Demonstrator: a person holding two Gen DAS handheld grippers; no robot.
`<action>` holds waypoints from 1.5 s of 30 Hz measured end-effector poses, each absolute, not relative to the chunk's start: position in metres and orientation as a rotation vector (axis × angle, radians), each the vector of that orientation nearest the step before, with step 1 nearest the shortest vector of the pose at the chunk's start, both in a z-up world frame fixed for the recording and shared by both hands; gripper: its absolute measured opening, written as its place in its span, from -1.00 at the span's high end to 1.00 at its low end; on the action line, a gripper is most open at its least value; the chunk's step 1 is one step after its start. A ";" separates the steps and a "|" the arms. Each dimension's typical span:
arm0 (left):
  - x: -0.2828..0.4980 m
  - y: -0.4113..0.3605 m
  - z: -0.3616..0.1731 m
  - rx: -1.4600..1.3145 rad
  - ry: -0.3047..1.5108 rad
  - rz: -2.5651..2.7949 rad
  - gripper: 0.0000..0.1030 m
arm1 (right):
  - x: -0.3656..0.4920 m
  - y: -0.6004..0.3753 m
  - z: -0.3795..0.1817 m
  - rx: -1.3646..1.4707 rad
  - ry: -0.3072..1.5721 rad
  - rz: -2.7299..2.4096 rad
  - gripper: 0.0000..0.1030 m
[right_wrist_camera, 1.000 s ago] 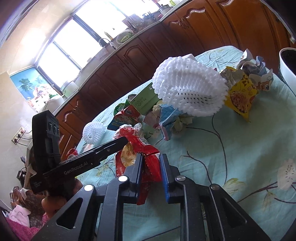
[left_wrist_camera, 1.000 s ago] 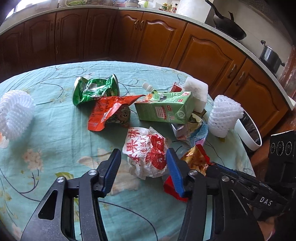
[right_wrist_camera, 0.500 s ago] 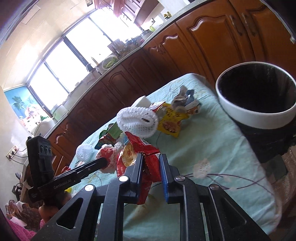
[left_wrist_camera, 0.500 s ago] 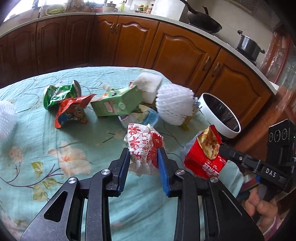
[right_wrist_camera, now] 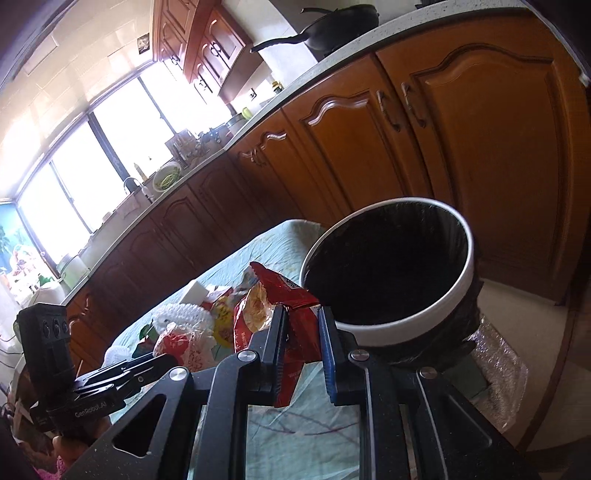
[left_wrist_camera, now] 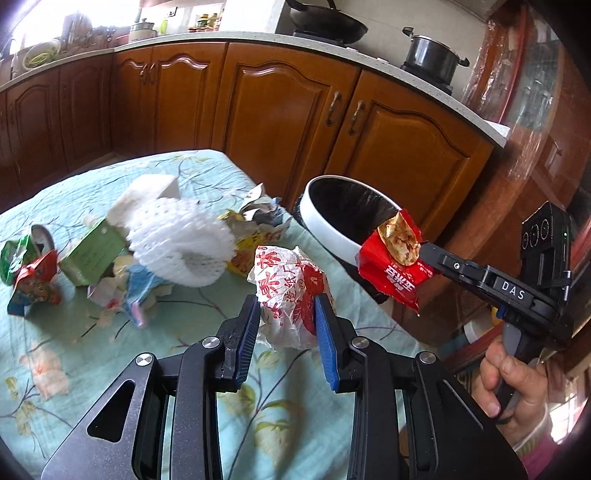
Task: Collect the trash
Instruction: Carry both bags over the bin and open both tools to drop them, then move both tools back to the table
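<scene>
You are working in a home kitchen: wooden cabinets are running under a pale counter, a wok and pot are sitting on the stove, and daylight is pouring through windows above the sink.

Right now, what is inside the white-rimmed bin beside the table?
The round white-rimmed bin shows only a dark liner and black interior; no trash is visible inside, though its bottom is lost in shadow. The red snack wrapper in the right tongs covers part of its near rim.
</scene>
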State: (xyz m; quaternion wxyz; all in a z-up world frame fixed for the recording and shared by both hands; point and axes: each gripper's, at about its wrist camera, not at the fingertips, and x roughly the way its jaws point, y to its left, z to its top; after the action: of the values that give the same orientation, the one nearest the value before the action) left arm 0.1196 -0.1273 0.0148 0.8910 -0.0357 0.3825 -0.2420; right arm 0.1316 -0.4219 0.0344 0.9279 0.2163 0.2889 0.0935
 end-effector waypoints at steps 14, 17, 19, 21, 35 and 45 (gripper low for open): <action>0.190 -0.222 0.033 -0.016 0.772 -0.606 0.43 | 0.189 -0.457 0.035 0.381 0.602 0.041 0.66; 0.206 -0.240 0.030 -0.012 0.796 -0.624 0.43 | 0.199 -0.458 0.029 0.370 0.624 0.028 0.66; 0.216 -0.252 0.025 0.005 0.813 -0.621 0.43 | 0.205 -0.458 0.026 0.370 0.639 0.022 0.66; 0.225 -0.260 0.018 0.010 0.839 -0.625 0.43 | 0.210 -0.459 0.023 0.371 0.649 0.019 0.66; 0.248 -0.297 0.000 0.038 0.910 -0.611 0.08 | 0.229 -0.477 0.010 0.419 0.673 0.001 -0.06; 0.223 -0.267 0.010 -0.023 0.869 -0.608 -0.46 | 0.200 -0.467 0.015 0.511 0.600 0.044 -0.77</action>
State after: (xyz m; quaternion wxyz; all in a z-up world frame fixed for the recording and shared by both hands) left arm 0.2231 -0.2671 0.0099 0.8625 -0.0111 0.4145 -0.2900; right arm 0.2001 -0.4672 0.0150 0.9232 0.2488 0.2921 0.0215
